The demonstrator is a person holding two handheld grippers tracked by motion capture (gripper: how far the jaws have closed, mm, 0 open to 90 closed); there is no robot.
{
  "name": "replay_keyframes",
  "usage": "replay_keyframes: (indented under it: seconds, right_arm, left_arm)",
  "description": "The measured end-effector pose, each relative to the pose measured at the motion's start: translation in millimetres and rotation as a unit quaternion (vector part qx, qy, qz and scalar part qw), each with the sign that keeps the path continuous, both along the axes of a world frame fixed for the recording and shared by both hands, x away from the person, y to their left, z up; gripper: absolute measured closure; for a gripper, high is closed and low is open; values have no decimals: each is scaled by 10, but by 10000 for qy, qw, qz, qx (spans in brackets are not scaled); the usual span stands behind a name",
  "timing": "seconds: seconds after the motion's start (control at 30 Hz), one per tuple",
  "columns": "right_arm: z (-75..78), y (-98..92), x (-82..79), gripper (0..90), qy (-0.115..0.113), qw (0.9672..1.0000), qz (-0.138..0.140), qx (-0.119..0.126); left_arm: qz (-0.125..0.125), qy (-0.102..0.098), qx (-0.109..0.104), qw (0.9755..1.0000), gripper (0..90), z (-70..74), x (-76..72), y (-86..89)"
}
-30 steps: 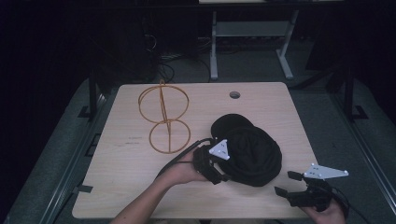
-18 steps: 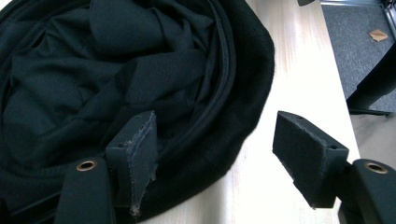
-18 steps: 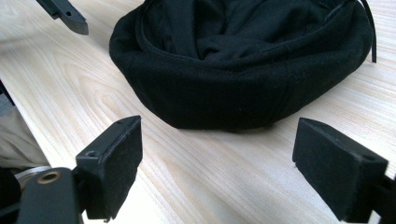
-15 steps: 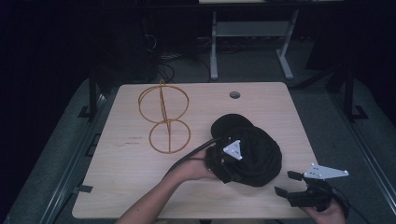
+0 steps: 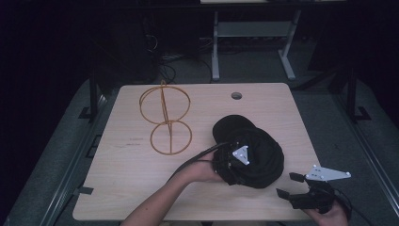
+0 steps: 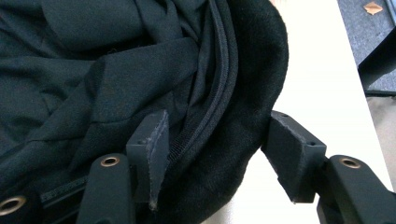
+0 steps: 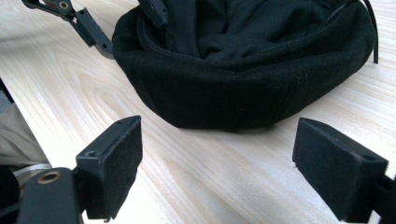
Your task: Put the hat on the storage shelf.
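Black cap point(image 5: 256, 150) upside-down, lining showing, L gripper point(image 6: 219, 154) jaws apart astride rim, R gripper point(image 7: 219, 172) released nearby

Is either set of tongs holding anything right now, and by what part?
Nothing is clamped. The left tongs stand open astride the black hat's rim; the right tongs are open, apart from it.

Left gripper point(image 5: 225, 165): jaw tips masked in the high view by the black cap point(image 5: 256, 153). In the left gripper view one jaw sits inside the cap, its lower face covered by lining; the cap is cut off at top and left. Right gripper point(image 5: 292, 187): its hand is cropped by the bottom edge. The wire stand point(image 5: 165, 120) is thin, its base joint possibly a weld, too small to tell.
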State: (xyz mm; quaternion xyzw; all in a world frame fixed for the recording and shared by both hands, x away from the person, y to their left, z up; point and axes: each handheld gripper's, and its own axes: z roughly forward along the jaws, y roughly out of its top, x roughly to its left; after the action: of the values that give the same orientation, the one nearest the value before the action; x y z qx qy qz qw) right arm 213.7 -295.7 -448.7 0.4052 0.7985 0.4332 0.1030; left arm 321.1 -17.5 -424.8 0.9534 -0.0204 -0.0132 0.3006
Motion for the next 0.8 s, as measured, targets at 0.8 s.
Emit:
replay_keyframes:
  seconds: [0.8]
  right_arm:
    - [-6,11,-4,156,19,10000,25,25]
  left_arm:
    - [-160,-134,457,9987,587,-187,4,-148]
